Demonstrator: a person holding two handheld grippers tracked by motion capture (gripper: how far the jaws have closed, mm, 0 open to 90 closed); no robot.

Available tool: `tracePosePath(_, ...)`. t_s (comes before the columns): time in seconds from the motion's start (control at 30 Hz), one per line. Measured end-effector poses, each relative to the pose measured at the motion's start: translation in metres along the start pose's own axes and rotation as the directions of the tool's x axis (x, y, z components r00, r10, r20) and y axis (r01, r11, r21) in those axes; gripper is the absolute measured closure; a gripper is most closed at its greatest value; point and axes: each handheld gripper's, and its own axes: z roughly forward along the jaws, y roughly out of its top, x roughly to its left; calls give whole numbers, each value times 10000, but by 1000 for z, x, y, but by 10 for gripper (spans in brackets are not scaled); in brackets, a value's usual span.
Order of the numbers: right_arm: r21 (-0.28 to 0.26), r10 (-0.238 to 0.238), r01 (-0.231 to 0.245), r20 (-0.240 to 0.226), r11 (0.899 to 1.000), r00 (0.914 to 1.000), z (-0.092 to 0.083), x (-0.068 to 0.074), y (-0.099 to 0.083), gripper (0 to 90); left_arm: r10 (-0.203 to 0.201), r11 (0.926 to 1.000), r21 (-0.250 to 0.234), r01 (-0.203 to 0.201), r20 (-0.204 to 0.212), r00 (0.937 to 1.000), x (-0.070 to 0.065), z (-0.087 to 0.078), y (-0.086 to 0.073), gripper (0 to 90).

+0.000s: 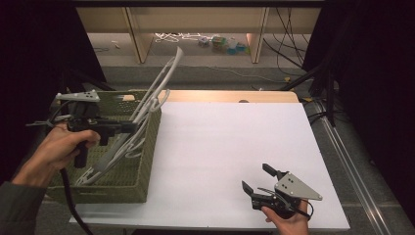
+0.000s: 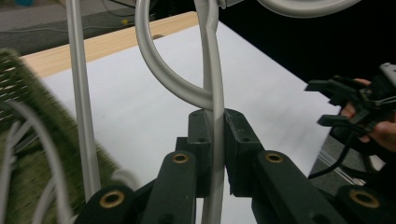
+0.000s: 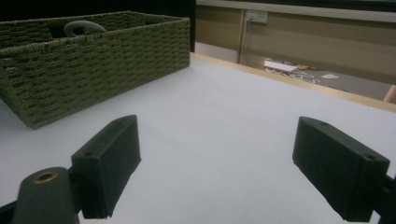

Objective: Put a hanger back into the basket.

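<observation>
Here, the left gripper hangs over the green woven basket at the tabletop's left edge, jaws clamped on a white plastic hanger tilted up out of it. The right gripper rests near the front right corner, jaws wide.

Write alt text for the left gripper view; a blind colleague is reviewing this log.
The left gripper is shut on a grey hanger, its black jaws pinching the thin bar just below a curved loop. Behind lies the white table, a green woven basket at left, and the right gripper at far right.
</observation>
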Motion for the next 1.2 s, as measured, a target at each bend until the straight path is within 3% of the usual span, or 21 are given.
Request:
tracePosePath(0.4,81,15,-15,10,10000,10000,1,0,-1,159,-218,9992,312,245,-863,9960,36,-22,-27,820)
tracePosePath(0.53,79,6,-6,25,10000,10000,1,0,-1,159,12,9983,573,42,-937,9956,43,-26,-33,820)
tracePosePath(1.2,73,89,-89,-44,9999,10000,3,-1,-1,159,363,9853,1700,-147,-1243,9916,74,-34,-69,820)
